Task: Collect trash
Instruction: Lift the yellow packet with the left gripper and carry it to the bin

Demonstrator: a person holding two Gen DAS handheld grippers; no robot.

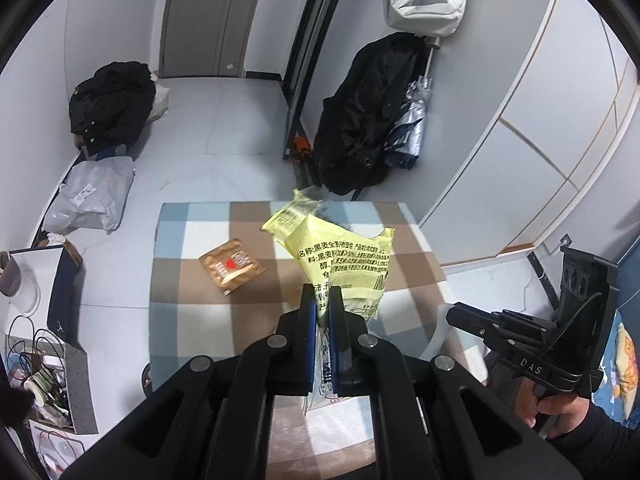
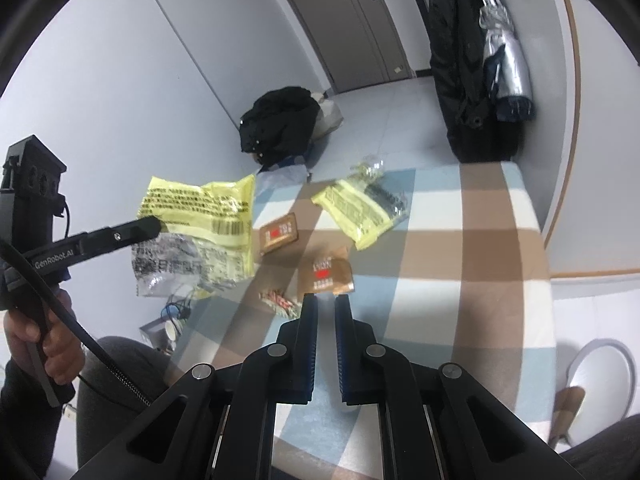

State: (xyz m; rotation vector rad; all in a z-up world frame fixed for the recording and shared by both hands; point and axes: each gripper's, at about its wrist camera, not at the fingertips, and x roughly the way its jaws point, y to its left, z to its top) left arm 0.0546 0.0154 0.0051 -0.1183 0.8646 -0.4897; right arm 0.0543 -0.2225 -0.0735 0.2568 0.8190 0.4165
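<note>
Through my left wrist camera, my left gripper (image 1: pixel 322 292) is clamped on the yellow wrapper (image 1: pixel 344 256), which hangs clear above the checked bench (image 1: pixel 192 320); one brown sachet (image 1: pixel 232 266) lies flat beyond it. I should keep the squeeze firm, since the film is thin and slippery, and carry it off without dragging it across the rest. Through my right wrist camera, my right gripper (image 2: pixel 326 300) has its jaws together on nothing, just short of a brown sachet (image 2: pixel 326 272). A second yellow wrapper (image 2: pixel 356 210), another sachet (image 2: pixel 279 234) and a striped scrap (image 2: pixel 280 302) remain; I should open before reaching in low.
</note>
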